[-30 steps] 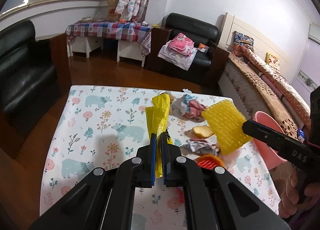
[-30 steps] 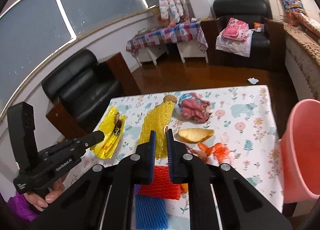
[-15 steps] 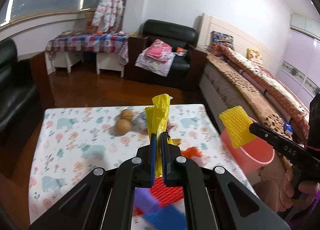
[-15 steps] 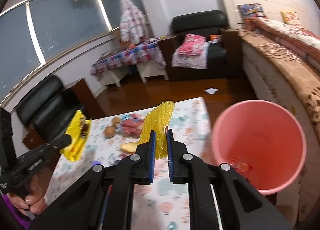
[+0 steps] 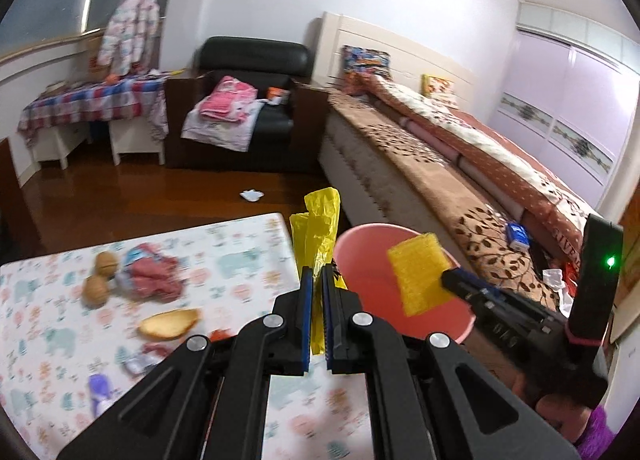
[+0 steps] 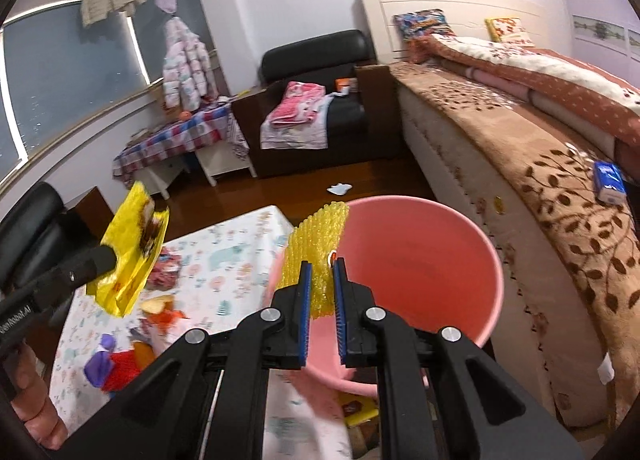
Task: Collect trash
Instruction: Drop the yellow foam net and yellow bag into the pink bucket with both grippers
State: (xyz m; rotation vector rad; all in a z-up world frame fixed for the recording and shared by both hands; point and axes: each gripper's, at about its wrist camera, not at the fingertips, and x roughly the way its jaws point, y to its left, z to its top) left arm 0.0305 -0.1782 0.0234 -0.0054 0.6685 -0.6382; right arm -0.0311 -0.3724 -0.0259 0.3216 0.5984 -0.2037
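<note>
Yellow plastic wrapper is clenched between the blue pads of the left gripper; it stands up out of the jaws, its crumpled top above the fingertips. Yellow foam net is pinched the same way in the right gripper, jaws nearly together with only the mesh between them.

Change from one second ago: both grippers then pointed over the floral tablecloth, with the scattered trash straight ahead of the claws. Now the view from each has swung toward the bed. The pink bucket, earlier at the far right edge of both views, sits directly ahead of and just below the right claw; its open mouth fills the space beyond the right fingertips. From the left claw the bucket lies just right of the fingertips, and the foam net in the right gripper shows over its mouth.

Grip on both items is unchanged across the three samples; neither piece has slipped in the jaws.

Left on the cloth, to the left of the left claw: two brown round items, a pink and blue crumpled wrapper, a piece of peel. Nearer, low and left of the jaws, red and purple scraps, blurred. From the right wrist the wrapper held by the left gripper appears far left, above the table edge.

Background blur is heavy on the cloth in both views.
</note>
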